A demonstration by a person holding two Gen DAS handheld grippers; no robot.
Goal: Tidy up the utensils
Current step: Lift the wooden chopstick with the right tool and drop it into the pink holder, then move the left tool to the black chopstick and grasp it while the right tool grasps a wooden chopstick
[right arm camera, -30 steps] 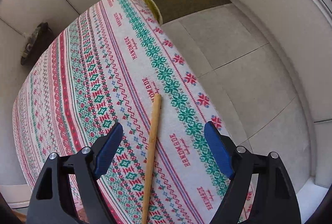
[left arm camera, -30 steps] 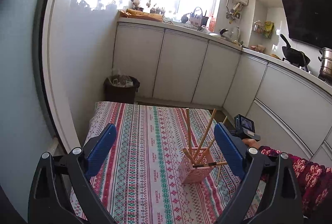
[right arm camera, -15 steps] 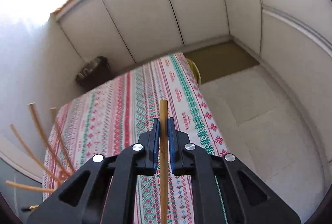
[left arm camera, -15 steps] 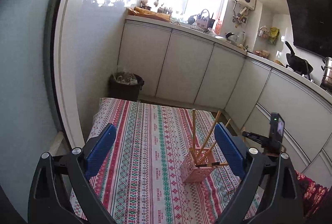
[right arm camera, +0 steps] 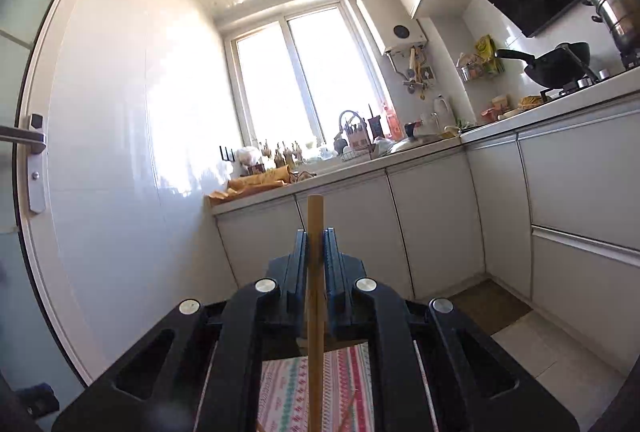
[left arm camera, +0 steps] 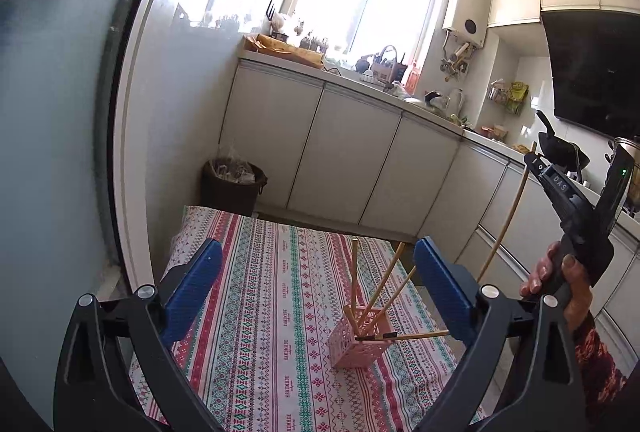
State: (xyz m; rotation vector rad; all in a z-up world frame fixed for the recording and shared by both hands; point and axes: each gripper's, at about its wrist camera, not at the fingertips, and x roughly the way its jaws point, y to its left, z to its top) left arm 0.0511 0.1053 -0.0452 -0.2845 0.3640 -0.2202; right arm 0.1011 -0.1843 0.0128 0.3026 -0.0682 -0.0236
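Observation:
A pink latticed utensil holder [left arm camera: 358,340] stands on the patterned tablecloth [left arm camera: 272,296] with several wooden chopsticks [left arm camera: 382,286] leaning out of it. My left gripper [left arm camera: 316,288] is open and empty, held above the table to the left of the holder. My right gripper [right arm camera: 315,244] is shut on a wooden chopstick [right arm camera: 315,312] that runs between its pads and sticks out past them. In the left wrist view the right gripper [left arm camera: 534,159] is raised high at the right, with the chopstick [left arm camera: 506,220] hanging down and to the left towards the holder.
White kitchen cabinets [left arm camera: 344,155] run behind and to the right of the table. A dark waste bin [left arm camera: 232,183] stands beyond the table's far left corner. A black pan [right arm camera: 556,65] sits on the hob at the right.
My right gripper closed on the chopstick that lay on the cloth and lifted it, tilting up from the table to face the window. The left gripper stayed open and rose slightly.

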